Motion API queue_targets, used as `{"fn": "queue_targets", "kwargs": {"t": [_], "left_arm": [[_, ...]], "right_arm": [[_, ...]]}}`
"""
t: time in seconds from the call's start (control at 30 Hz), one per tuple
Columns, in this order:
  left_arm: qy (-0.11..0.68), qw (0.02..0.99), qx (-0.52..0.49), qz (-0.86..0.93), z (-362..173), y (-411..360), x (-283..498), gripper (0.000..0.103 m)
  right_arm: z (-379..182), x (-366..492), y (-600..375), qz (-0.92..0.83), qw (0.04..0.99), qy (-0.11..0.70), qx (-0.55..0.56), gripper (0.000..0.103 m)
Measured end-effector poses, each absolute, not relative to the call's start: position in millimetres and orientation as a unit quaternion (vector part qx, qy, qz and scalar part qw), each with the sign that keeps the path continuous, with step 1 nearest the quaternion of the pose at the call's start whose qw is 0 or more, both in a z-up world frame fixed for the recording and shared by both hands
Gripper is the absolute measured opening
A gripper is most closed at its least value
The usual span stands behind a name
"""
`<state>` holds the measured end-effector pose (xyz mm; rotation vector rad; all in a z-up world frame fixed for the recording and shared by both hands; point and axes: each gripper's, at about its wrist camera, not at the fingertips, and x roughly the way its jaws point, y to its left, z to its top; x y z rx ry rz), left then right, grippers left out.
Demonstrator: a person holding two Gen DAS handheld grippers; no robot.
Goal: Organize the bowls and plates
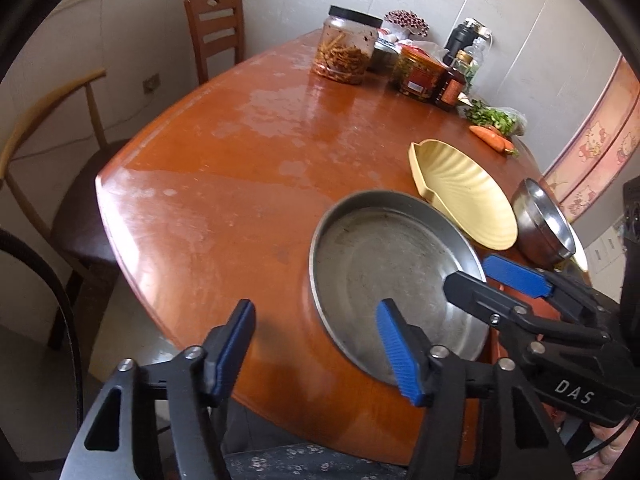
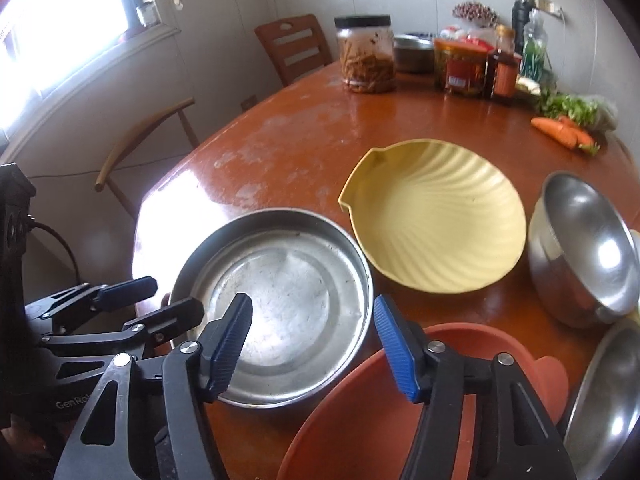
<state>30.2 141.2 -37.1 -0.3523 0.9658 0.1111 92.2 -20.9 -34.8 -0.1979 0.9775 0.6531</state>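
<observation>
Left gripper [image 1: 316,346]: nearest the lens in the left wrist view; fingers partly apart with nothing between the pads. Its right finger [image 1: 400,354] hangs over the near-left rim of the steel pan, its left finger over bare table beyond that rim.
Table [image 1: 224,208]: worn orange-brown wood; the dishes crowd its near right part, jars and vegetables sit at the far edge.
Steel pan [image 2: 280,304]: round and shallow, so no long axis to line up with. It lies straight ahead of both grippers and between them.
Right gripper [image 2: 312,344]: fingers partly apart, gripping nothing as far as the frames show. Its left finger [image 2: 230,340] is over the pan's floor, its right finger outside the near-right rim, above the red-brown dish. In the left wrist view its fingers straddle the pan's right rim.
Red-brown dish [image 2: 360,408]: closest to the person, just beside the pan.
Yellow shell plate [image 2: 436,216]: beyond the pan to its right, rims touching or nearly so.
Steel bowl [image 2: 584,248]: tilted, further right, near the yellow plate.
Second steel dish [image 2: 608,400]: at the right edge, only partly in view.
Judgement: each gripper flanks an opposite rim of the pan; the coming move looks like a two-handed pinch of those rims, with neither hand clearly nearer.
</observation>
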Motion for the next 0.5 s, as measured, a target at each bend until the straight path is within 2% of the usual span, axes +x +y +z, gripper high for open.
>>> {"fn": "queue_targets", "kwargs": {"t": [0.13,0.2,0.43,0.5], "left_arm": [[0.460,0.870,-0.168,0.046,-39,143,34,0.050],[0.460,0.870,-0.172,0.041,-39,146,36,0.039],[0.457,0.870,-0.182,0.030,-36,159,39,0.033],[0.451,0.874,-0.175,0.036,-32,160,41,0.028]], "right_arm": [[-36,95,-21,0.315,0.823,0.465,-0.083,0.063],[-35,96,-19,0.321,0.820,0.468,-0.078,0.062],[-33,95,-1,0.352,0.807,0.470,-0.067,0.058],[-31,94,8,0.366,0.801,0.470,-0.063,0.058]]}}
